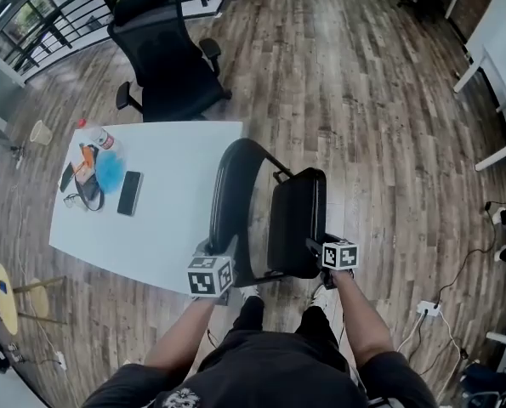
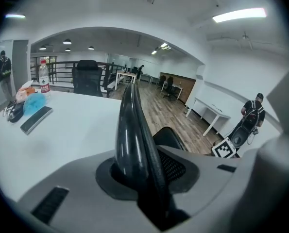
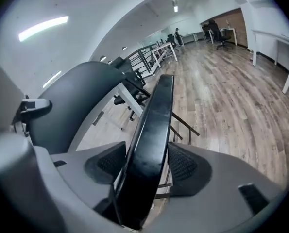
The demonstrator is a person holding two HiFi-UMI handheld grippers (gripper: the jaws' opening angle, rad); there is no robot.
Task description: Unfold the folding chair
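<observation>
Floorboards (image 1: 363,100) are carrying a white table (image 1: 176,202), and the black folding chair (image 1: 261,219) is standing just beside the table's near edge, in front of the person. The left gripper (image 1: 221,253) is clamping the curved backrest (image 2: 129,130) low on its side edge, both pads pressing on it with the jaws narrowly apart. The right gripper (image 1: 318,249) is gripping the edge of the steeply tilted seat (image 3: 151,130), jaws set wider, the seat filling the gap between them. A phone (image 1: 130,193) is lying on the table, well apart from both.
</observation>
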